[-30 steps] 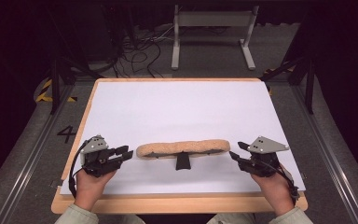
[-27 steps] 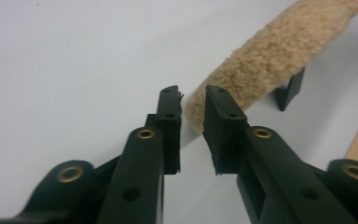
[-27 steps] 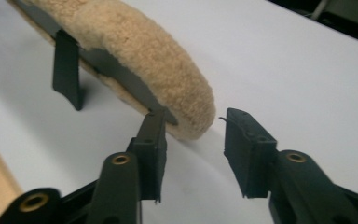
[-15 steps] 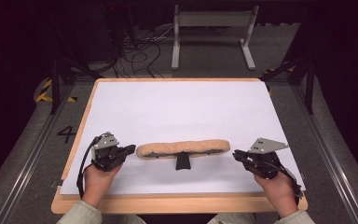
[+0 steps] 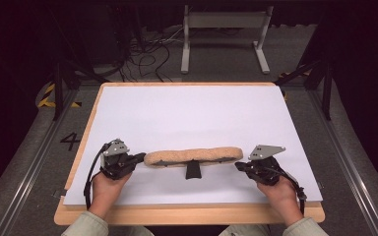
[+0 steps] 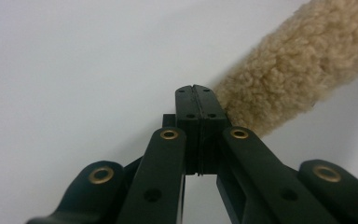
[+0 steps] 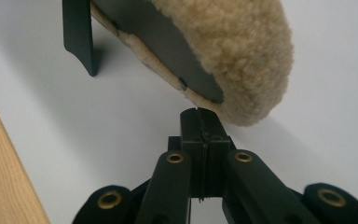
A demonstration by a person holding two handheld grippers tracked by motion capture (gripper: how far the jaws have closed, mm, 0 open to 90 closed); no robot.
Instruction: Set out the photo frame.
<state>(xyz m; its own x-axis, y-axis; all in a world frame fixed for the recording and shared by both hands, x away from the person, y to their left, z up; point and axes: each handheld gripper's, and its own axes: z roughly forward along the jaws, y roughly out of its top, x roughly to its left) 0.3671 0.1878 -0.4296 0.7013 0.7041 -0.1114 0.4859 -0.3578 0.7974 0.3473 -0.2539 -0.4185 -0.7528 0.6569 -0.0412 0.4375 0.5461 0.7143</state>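
Fleece-covered pad point(image 5: 193, 156) is lying lengthwise near the front edge of the white sheet point(image 5: 187, 115) on the worktop, propped on a black stand point(image 5: 192, 170) under its middle. Left gripper point(image 5: 139, 158) is sitting just beside the pad's left end — jaws pressed together, nothing between them. Right gripper point(image 5: 238, 165) is sitting just beside the right end — jaws having just been closing, now together and empty, tips close under the pad's dark underside

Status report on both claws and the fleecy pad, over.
Left claw shut, empty, at the fleecy pad's left end. Right claw shut, empty, at its right end. Pad rests on white sheet. Nothing in the way.
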